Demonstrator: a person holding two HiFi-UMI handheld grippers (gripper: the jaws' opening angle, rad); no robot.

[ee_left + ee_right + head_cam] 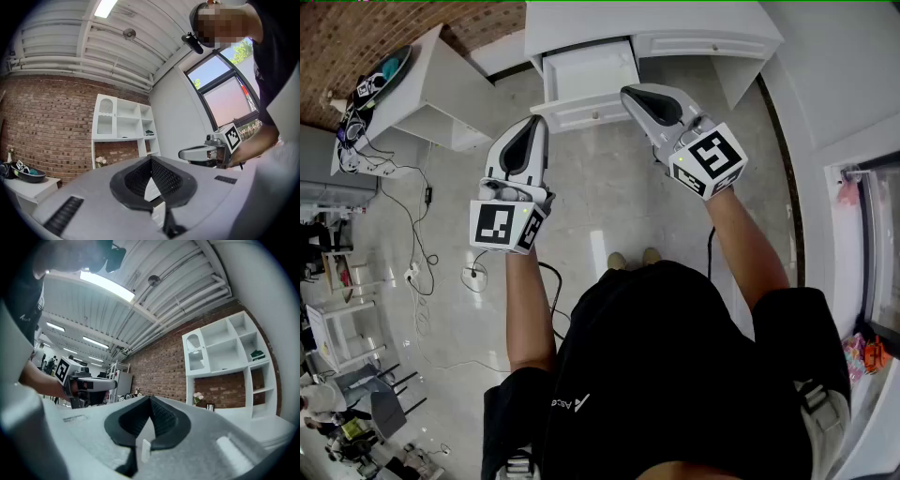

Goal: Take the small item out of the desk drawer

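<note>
The white desk (675, 21) stands at the top of the head view with its drawer (586, 80) pulled open; the drawer's inside looks bare white. Both grippers are held up in front of it, pointing forward. My right gripper (630, 92) (150, 400) hovers just right of the drawer front, shut on a small white item (146, 450) that stands pinched low between its jaws. My left gripper (537, 122) (151, 161) floats below the drawer's left corner, shut with nothing between its jaws. Each gripper view shows the other gripper off to the side.
A white side cabinet (441, 94) with a dark bowl (392, 64) and cables stands left of the desk. More cables (417, 272) trail over the tiled floor. A white shelf unit (124, 124) stands against the brick wall. A window frame (872, 244) runs along the right.
</note>
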